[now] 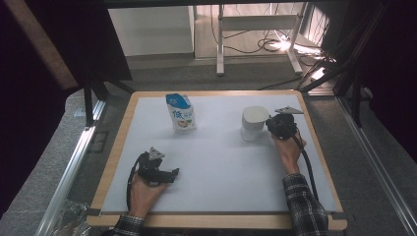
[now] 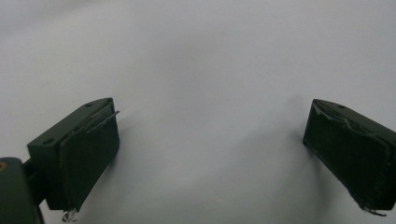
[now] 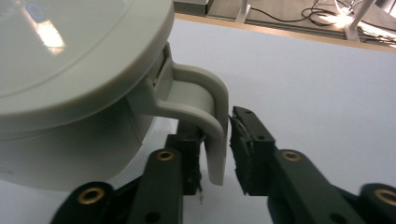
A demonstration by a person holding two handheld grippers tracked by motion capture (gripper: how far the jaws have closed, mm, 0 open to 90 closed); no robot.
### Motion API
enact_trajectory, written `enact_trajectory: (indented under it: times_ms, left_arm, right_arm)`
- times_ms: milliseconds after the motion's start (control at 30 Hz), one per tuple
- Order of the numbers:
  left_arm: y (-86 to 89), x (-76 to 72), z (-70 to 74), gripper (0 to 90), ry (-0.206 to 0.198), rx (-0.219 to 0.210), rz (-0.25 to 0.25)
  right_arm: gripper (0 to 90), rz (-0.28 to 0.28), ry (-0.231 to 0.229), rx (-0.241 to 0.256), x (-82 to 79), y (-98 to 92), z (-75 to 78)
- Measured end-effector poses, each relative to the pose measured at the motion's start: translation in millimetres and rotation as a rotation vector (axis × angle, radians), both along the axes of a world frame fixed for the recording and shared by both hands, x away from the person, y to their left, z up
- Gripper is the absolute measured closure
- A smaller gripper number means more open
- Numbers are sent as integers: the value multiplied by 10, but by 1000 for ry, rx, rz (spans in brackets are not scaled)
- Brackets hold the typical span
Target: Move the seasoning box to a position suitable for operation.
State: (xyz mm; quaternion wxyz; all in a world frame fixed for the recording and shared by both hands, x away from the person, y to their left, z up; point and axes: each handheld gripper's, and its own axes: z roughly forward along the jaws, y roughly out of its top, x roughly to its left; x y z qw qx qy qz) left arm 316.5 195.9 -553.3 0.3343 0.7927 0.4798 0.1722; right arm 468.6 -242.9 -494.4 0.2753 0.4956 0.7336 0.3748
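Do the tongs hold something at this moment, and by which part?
The right tongs grip the white kettle by its handle, one jaw on each side of it. The left tongs are open above the table, holding nothing.

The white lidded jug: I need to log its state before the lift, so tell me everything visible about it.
The white lidded jug looks like smooth, glossy plastic, pale grey-white, with a round, slightly domed lid that is closed and reflects room lights. It stands upright on the white table cover, toward the far right, apart from the milk pouch. A curved handle sticks out from its side, and the right gripper has its jaws closed around that handle's vertical bar, one jaw on each side.
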Motion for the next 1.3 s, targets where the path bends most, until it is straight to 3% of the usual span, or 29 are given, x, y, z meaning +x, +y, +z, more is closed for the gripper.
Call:
enact_trajectory:
  times_ms: [167,333,500,767,967,1100,1300]
  left_arm:
    - [0,0,0,33,0,0,0]
    - [0,0,0,33,0,0,0]
    - [0,0,0,33,0,0,0]
    - [0,0,0,32,0,0,0]
    - [1,-1,0,33,0,0,1]
    - [0,-1,0,33,0,0,1]
    - [0,-1,0,33,0,0,1]
  right_arm:
    - [781,-15,-28,-49,-18,51,-9]
    - [804,-27,-48,-59,-27,71,-19]
    - [812,-23,-42,-19,-29,82,-25]
    - [808,-31,-26,-4,-64,71,-7]
    - [806,-22,-23,5,-147,96,48]
    - [806,-15,-23,37,-206,95,74]
    - [801,-18,-10,50,-391,45,94]
